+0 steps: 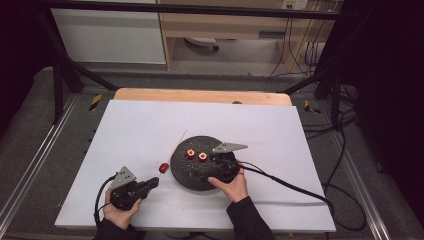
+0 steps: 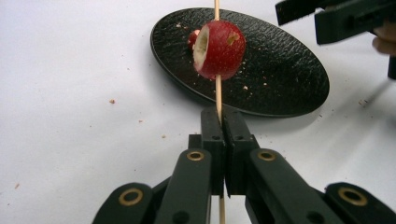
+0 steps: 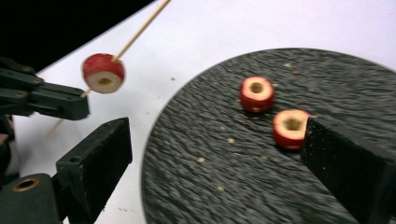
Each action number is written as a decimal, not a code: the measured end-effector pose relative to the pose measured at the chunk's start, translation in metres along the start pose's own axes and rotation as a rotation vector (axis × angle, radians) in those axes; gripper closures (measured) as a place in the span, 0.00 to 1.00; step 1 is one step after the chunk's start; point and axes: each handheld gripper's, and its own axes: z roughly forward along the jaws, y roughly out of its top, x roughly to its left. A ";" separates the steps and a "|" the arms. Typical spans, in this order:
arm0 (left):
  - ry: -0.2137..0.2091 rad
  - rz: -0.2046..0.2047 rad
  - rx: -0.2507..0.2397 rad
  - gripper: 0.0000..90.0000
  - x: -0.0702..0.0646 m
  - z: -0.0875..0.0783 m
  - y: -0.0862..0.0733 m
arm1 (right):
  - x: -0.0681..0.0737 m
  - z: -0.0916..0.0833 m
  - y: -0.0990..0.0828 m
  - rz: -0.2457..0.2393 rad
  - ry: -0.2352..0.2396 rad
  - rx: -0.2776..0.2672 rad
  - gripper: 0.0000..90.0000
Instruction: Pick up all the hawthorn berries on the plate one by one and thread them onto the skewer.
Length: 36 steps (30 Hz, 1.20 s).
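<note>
The black plate (image 1: 197, 162) holds two cored red fruit pieces (image 3: 256, 94), with the right gripper (image 3: 210, 158) wide open and empty above it. The left gripper (image 2: 223, 128) pinches a wooden skewer (image 2: 217, 93) carrying a third piece (image 2: 219, 49) just beside the plate. The left gripper view shows that piece's bite-like nick; the skewer's tip runs out of frame.

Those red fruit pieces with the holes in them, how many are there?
3. One red fruit piece is threaded on the skewer held by the left tool; two pieces lie on the black plate. None seems hidden.
</note>
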 end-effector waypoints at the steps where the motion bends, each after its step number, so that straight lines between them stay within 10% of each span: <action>1: 0.000 0.005 0.005 0.98 0.000 0.000 0.000 | -0.002 -0.002 0.003 -0.010 -0.007 0.012 0.11; 10: 0.002 0.026 0.022 0.98 0.002 0.000 0.000 | -0.017 -0.001 0.024 -0.067 -0.099 0.156 0.15; 36: 0.007 0.026 0.032 0.98 0.006 0.001 -0.001 | -0.033 0.041 0.069 -0.122 -0.125 0.447 0.27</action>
